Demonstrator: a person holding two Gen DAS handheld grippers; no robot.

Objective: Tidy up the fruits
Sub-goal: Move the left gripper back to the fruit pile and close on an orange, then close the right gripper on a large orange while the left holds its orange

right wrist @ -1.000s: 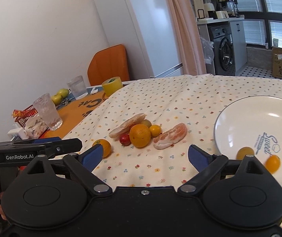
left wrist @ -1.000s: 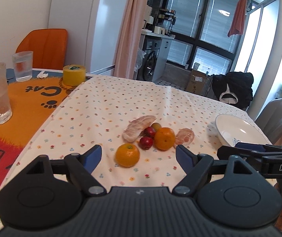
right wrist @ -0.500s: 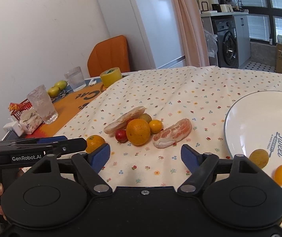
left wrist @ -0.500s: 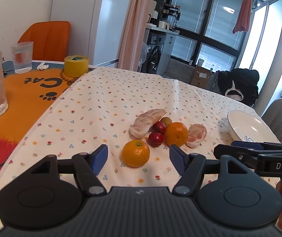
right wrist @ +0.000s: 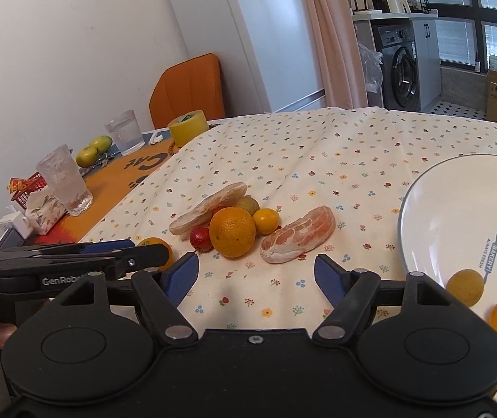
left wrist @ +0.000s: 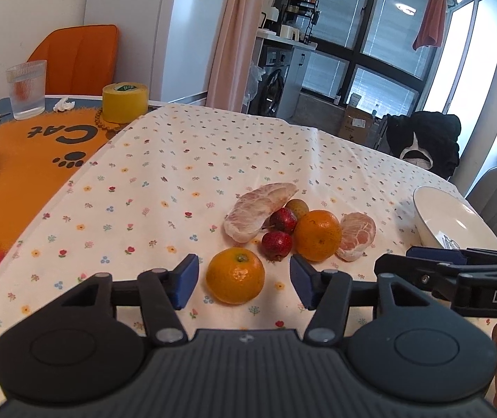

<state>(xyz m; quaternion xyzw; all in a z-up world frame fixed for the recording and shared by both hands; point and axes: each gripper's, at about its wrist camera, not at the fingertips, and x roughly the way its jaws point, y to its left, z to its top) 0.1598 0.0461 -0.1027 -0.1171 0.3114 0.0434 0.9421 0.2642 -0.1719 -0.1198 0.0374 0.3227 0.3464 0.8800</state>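
Observation:
A mandarin (left wrist: 235, 280) lies on the flowered cloth between the blue pads of my left gripper (left wrist: 245, 284), which is open, with gaps on both sides. Behind it is a cluster: a large orange (left wrist: 318, 235), two red fruits (left wrist: 276, 245), a long peeled pomelo segment (left wrist: 258, 210) and a rounder peeled piece (left wrist: 356, 237). My right gripper (right wrist: 255, 280) is open and empty, just in front of the large orange (right wrist: 232, 231) and the peeled piece (right wrist: 299, 240). The white plate (right wrist: 457, 209) at the right holds two small yellow-orange fruits (right wrist: 465, 287).
An orange cat mat (left wrist: 39, 149) covers the table's left part, with two glasses (left wrist: 27, 88), a yellow tape roll (left wrist: 124, 101) and green fruits (right wrist: 93, 149). A tissue pack (right wrist: 44, 214) lies near the left edge. An orange chair (left wrist: 77, 55) stands behind.
My left gripper has moved forward and lower so the mandarin now sits between its pads, which have narrowed. My right gripper has shifted slightly closer to the fruit cluster.

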